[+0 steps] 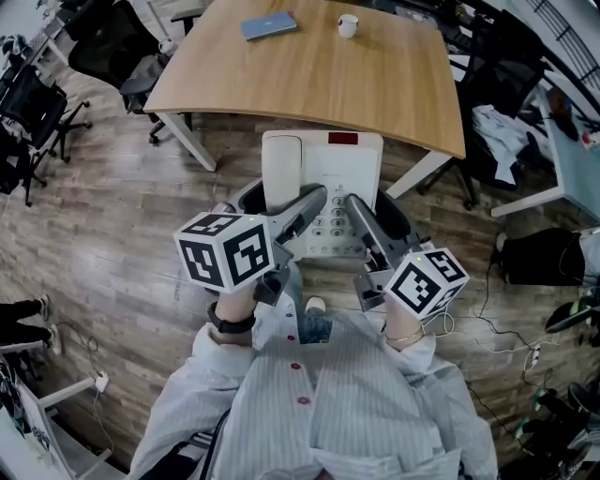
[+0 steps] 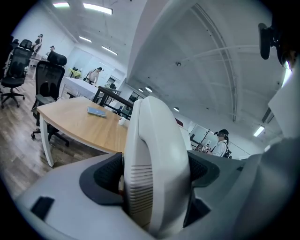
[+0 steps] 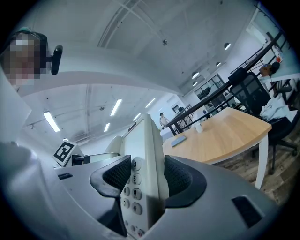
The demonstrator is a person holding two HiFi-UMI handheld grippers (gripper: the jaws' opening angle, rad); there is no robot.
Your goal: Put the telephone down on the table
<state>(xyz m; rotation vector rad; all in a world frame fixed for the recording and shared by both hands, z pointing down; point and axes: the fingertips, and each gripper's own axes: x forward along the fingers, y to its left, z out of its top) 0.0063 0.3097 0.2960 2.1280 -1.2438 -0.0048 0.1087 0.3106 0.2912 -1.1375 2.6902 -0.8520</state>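
Observation:
A white desk telephone [image 1: 322, 180] with its handset on the left is held in the air above the floor, in front of the wooden table [image 1: 375, 80]. My left gripper [image 1: 272, 214] is shut on the handset side [image 2: 154, 168] of it. On the keypad side [image 3: 140, 178], my right gripper [image 1: 382, 217] is shut, with the number keys showing between its black pads. The phone's far edge lies close to the table's near edge.
On the far part of the table lie a blue book [image 1: 269, 25] and a white cup [image 1: 348, 25]. Black office chairs [image 1: 122, 42] stand at the left, another desk with cloth [image 1: 506, 131] at the right. Cables [image 1: 506, 342] run on the wooden floor.

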